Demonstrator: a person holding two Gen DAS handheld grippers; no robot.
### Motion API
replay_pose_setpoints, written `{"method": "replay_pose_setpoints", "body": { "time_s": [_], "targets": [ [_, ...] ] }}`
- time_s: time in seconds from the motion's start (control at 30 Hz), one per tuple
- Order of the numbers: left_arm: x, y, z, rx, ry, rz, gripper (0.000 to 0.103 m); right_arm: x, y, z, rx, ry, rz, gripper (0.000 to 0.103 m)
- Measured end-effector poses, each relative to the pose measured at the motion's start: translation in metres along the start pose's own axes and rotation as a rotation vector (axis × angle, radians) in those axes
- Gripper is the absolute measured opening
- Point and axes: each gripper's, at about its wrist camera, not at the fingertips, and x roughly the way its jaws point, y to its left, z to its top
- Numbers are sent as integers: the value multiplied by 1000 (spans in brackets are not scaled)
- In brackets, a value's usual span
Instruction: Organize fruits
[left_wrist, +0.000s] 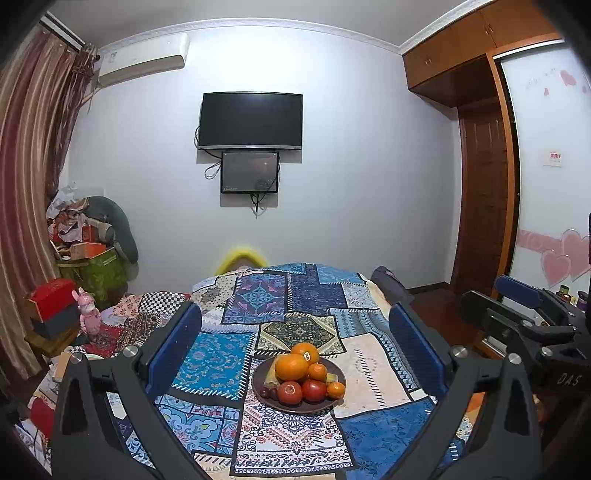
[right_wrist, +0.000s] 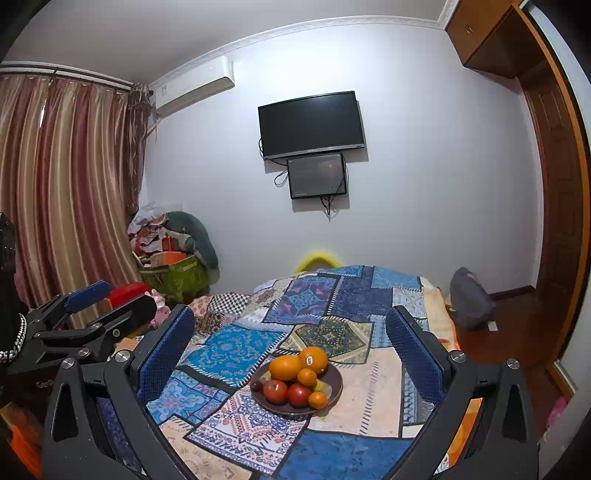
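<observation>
While I hold both tools above the bed, this is how things lie:

Fruit: heaped on a dark plate (left_wrist: 258, 392) — two big oranges (left_wrist: 291, 366) at the top and back, one with a small sticker; small mandarins (left_wrist: 335, 390) at the middle and right edge; two red fruits (left_wrist: 290, 392) in front; something dark and small at the left rim, too small for me to name.

Plate: resting on the patchwork bedspread (left_wrist: 218, 360), near the middle of the bed, between my two tools and apart from both.

Left hand-held gripper (left_wrist: 295, 339): jaws wide apart, blue pads framing the plate, gripping nothing, held above the bedspread.

Right hand-held gripper (right_wrist: 291, 339): jaws likewise spread, nothing between them, the plate sitting in the gap ahead.

Each other: my right tool shows at the right edge of the left wrist view, and my left tool at the left edge of the right wrist view; they sit side by side, not touching.

Wall ahead: a dark television (left_wrist: 251, 120) with a smaller screen (left_wrist: 249, 172) just under it.

Left corner: striped curtains (right_wrist: 62, 177) and a pile of boxes and bags (left_wrist: 88, 254).

Right side: a wooden wardrobe (left_wrist: 480, 192).
</observation>
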Motion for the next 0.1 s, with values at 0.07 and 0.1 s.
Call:
{"method": "replay_pose_setpoints", "body": {
  "time_s": [0.07, 0.1],
  "targets": [
    [-1, 1, 1, -5, -1, -2, 103, 0, 0, 0, -1, 0, -1, 103],
    [-1, 1, 1, -6, 0, -4, 103, 0, 0, 0, -3, 0, -3, 103]
  ]
}}
